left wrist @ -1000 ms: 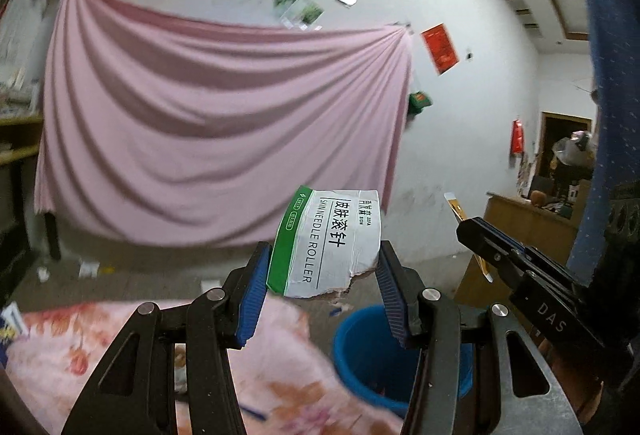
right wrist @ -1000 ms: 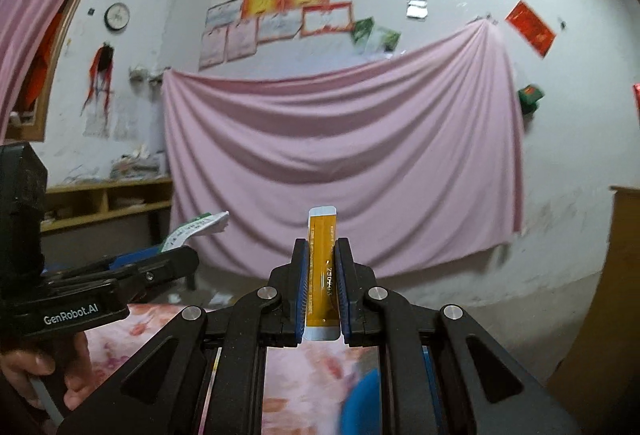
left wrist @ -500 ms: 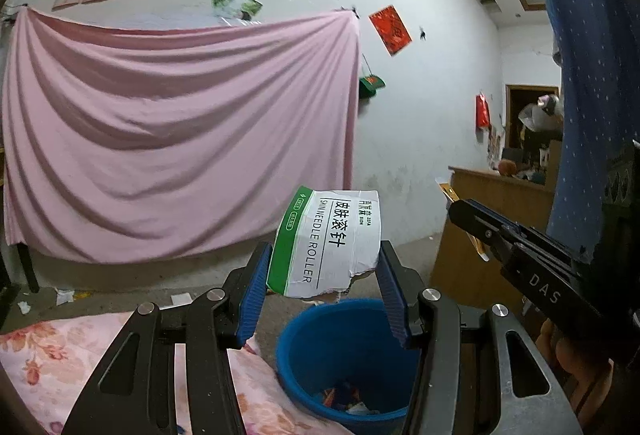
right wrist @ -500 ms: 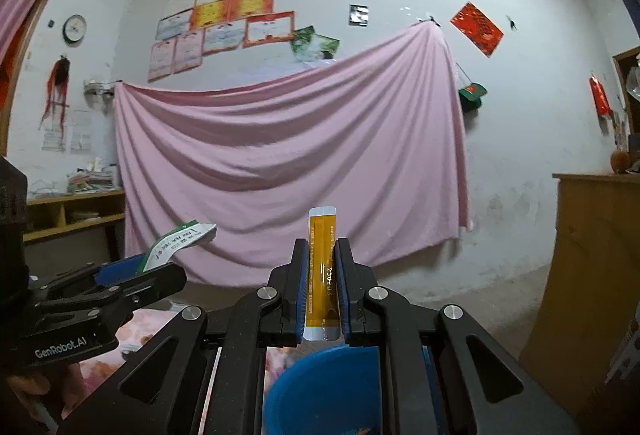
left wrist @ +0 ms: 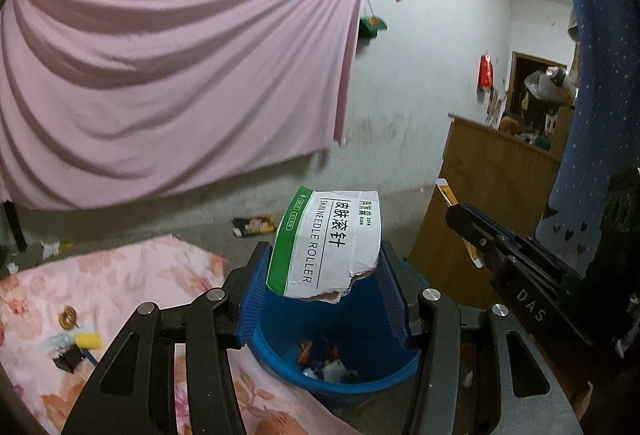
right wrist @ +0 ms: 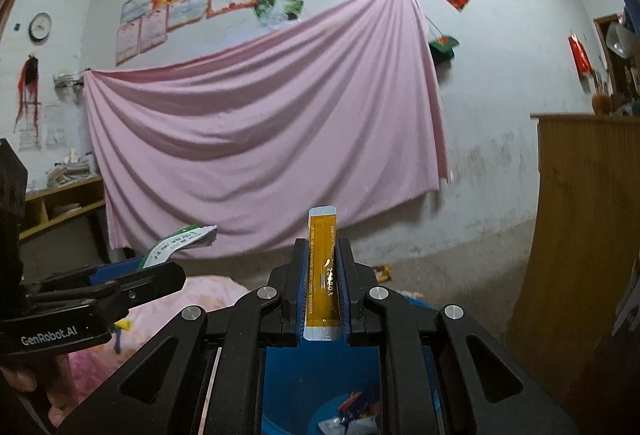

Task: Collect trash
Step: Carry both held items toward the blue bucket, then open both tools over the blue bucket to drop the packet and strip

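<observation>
The left gripper [left wrist: 324, 291] was clamped on a torn piece of white carton [left wrist: 330, 239] with a green stripe and "SKINNEEDLE ROLLER" printed on it, ragged along its lower right edge, blue pads pressing both its sides so most of it stuck up past the fingertips at frame centre. The right gripper [right wrist: 322, 287] had its jaws nearly together, pinching a skinny orange sachet [right wrist: 322, 275] with white ends, standing upright between the pads and poking out above them. Directly under both pairs of jaws, at the bottom centre of each view, sat the blue bucket [left wrist: 280, 351], open-topped, with a few scraps already lying in its bottom. In the left wrist view the right gripper came in from the right edge, close beside the bucket but not touching the left one. A pink floral cloth [left wrist: 132, 287] butted against the bucket on the lower left with some small bits lying on it, a wooden cabinet [left wrist: 480, 203] stood just behind on the right, and bare floor with one loose wrapper [left wrist: 254, 225] ran back to the pink sheet [left wrist: 172, 75] hung on the wall.
</observation>
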